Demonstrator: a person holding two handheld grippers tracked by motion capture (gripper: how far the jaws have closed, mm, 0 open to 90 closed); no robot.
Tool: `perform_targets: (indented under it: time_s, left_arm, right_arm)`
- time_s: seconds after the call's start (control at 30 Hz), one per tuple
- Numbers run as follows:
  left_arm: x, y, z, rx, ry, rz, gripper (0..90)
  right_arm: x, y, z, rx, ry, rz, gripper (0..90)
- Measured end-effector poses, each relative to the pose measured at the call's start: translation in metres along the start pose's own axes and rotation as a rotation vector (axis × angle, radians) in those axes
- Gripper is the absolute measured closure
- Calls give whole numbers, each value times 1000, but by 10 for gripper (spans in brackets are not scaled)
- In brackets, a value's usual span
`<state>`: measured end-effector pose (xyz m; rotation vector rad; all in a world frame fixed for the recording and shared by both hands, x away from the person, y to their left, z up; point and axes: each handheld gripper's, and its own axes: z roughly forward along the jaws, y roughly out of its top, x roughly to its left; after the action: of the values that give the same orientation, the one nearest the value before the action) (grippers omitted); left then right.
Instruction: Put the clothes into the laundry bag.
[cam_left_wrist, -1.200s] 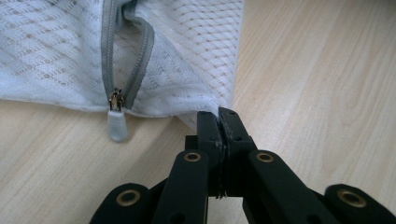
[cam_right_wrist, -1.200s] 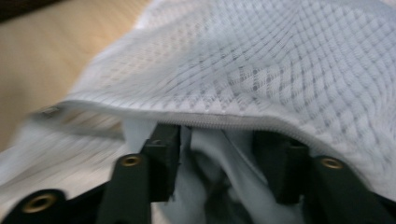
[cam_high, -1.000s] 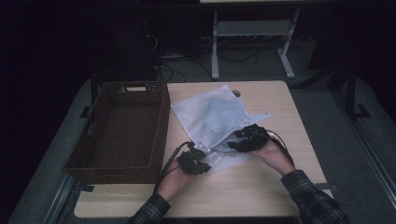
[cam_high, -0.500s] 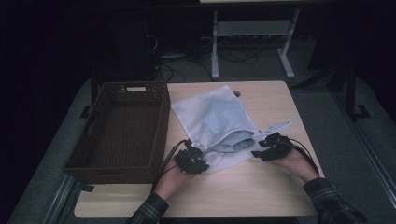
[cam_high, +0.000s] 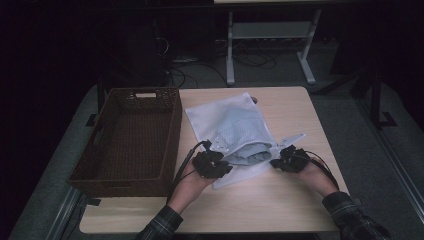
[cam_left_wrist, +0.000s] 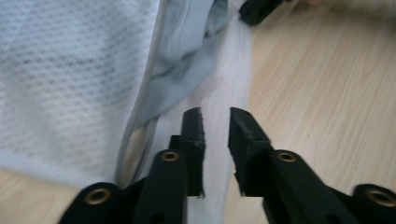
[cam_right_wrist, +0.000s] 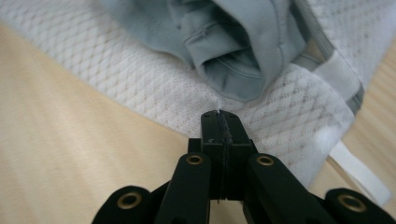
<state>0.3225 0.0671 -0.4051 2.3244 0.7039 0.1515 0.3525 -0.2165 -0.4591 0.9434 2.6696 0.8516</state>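
A white mesh laundry bag (cam_high: 227, 122) lies on the wooden table (cam_high: 280, 205), its mouth facing the person. A light blue garment (cam_high: 250, 151) sticks out of that mouth. My left gripper (cam_high: 227, 168) is at the mouth's left side. Its jaws (cam_left_wrist: 215, 112) have just been closing but stand a little apart over the bag's lower layer (cam_left_wrist: 224, 84), pressing nothing. My right gripper (cam_high: 274, 163) has just closed, and it is shut on the edge of the lower mesh layer (cam_right_wrist: 140, 88), just in front of the garment (cam_right_wrist: 224, 42).
A dark wicker basket (cam_high: 176, 131) stands along the table's left side, close to my left hand. A white strap (cam_right_wrist: 359, 175) trails from the bag's corner near my right gripper. Bare wood lies between the bag and the table's front edge.
My right hand has slid right and toward the front edge, from on top of the bag to its mouth's right corner. The mouth has spread open and the blue garment now shows. The left hand rose slightly.
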Motion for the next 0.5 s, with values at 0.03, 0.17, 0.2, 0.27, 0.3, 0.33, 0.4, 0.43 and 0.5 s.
perform_targets:
  time_s: [0.03, 0.17, 0.2, 0.27, 0.3, 0.33, 0.4, 0.43, 0.5]
  left_arm:
    - [-1, 2, 1, 2, -6, 7, 856]
    - [-5, 11, 14, 11, -19, 36, 898]
    - [-7, 13, 19, 17, -23, 39, 898]
    - [-8, 18, 31, 30, -35, 41, 899]
    - [-8, 20, 38, 41, -38, 50, 898]
    - [-8, 22, 45, 52, -45, 47, 898]
    - [-7, 26, 58, 68, -48, 49, 898]
    - [-7, 28, 64, 75, -46, 51, 899]
    - [-5, 31, 75, 89, -37, 51, 899]
  right_arm:
    - [4, 1, 0, 2, 12, -17, 895]
    - [19, 3, 0, -4, 55, -38, 897]
    - [22, 4, 0, -5, 64, -49, 897]
    - [28, 5, 0, -3, 75, -62, 897]
    - [30, 5, 0, -3, 78, -64, 898]
    - [31, 6, 0, -1, 81, -68, 898]
    - [32, 6, -1, 1, 87, -71, 898]
    - [33, 6, -2, 0, 92, -72, 898]
    - [35, 6, -3, -3, 98, -79, 899]
